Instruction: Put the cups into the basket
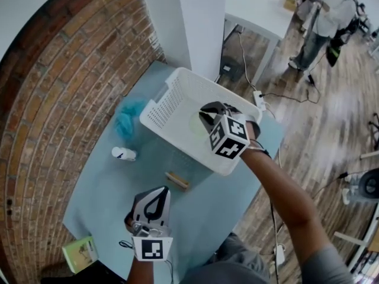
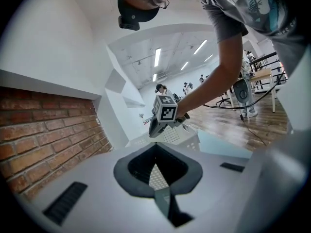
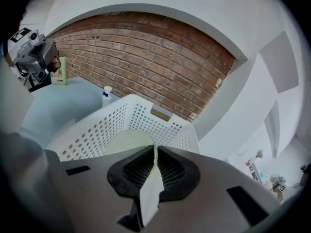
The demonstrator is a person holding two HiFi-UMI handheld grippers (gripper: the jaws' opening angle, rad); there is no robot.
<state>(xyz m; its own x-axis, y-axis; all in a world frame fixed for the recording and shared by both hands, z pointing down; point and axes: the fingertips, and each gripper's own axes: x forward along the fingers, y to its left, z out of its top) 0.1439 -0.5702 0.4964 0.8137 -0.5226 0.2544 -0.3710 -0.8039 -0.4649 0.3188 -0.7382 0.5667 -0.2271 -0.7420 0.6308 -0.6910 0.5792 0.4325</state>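
Note:
A white perforated basket [image 1: 172, 96] stands on the pale blue table [image 1: 106, 200] by the brick wall. Over its inside, my right gripper [image 1: 208, 115] is shut on the rim of a pale yellow-green cup [image 1: 196, 123]. In the right gripper view the cup [image 3: 127, 141] hangs just above the basket [image 3: 92, 127], its rim pinched between the jaws of the right gripper [image 3: 154, 150]. My left gripper [image 1: 155, 196] hovers over the table's near edge, shut with nothing in it. Its own view shows the left gripper [image 2: 156, 153] tilted up towards the basket [image 2: 181, 136].
On the table left of the basket lie a blue fluffy thing [image 1: 127, 120] and a small white bottle [image 1: 123, 153]. A wooden block [image 1: 177, 180] lies by the basket's near side, and a green box [image 1: 80, 252] sits at the near left corner. A person [image 1: 328, 16] stands far right.

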